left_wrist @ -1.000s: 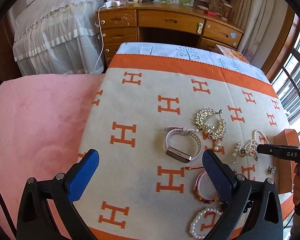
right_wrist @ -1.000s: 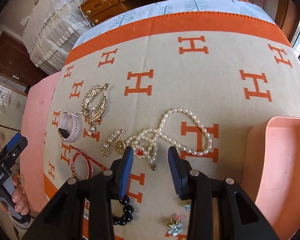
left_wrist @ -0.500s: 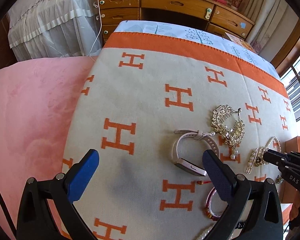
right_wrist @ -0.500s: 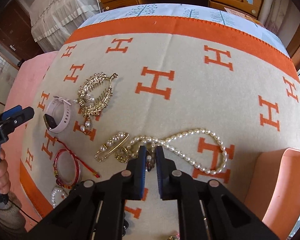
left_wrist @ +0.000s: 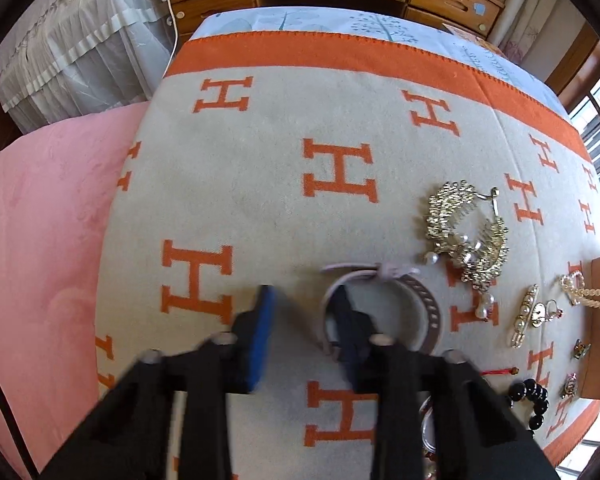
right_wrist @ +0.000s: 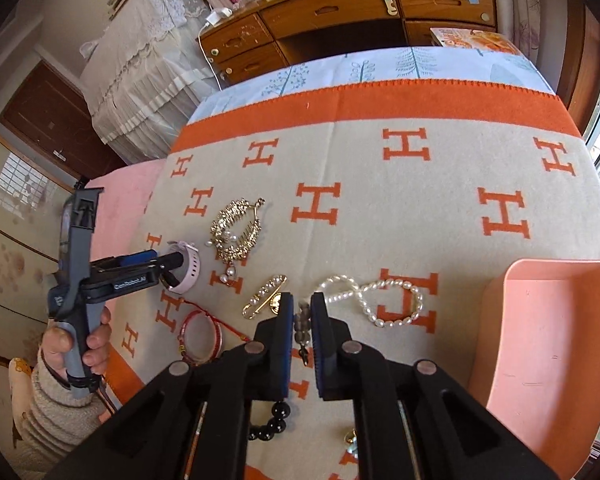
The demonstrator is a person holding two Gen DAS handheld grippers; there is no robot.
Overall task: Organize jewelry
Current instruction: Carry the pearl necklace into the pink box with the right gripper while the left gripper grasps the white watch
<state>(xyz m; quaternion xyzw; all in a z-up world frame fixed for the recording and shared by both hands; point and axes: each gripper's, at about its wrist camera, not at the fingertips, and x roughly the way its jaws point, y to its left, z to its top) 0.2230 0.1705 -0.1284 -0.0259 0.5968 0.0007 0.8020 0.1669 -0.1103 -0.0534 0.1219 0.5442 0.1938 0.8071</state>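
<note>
A cream blanket (right_wrist: 380,184) patterned with orange H letters and edged by an orange band is spread over a bed, with a pink cover (left_wrist: 40,240) seen at its left side. A wooden desk with drawers (right_wrist: 340,12) and a white lace-draped piece of furniture (right_wrist: 148,60) are seen beyond. A pink tray (right_wrist: 548,340) is set at the right edge of the blanket.

The left gripper (left_wrist: 304,320) is pointed steeply down at a pale pink watch (left_wrist: 380,304). In the blurred left wrist view its jaws are caught closing: the right finger is placed inside the strap loop, the left one just outside. From the right wrist view the tips appear pinched on the strap.

The right gripper (right_wrist: 302,320) is closed on the pendant end of a pearl necklace (right_wrist: 380,300), a dark bead drop being clamped between the blue pads while the pearl strand is trailed in loops to the right on the blanket, near the tray. A gold hair comb (right_wrist: 238,232), a pearl brooch (right_wrist: 264,296), a red bangle (right_wrist: 200,334) and a black bead bracelet (right_wrist: 270,424) are laid nearby.
</note>
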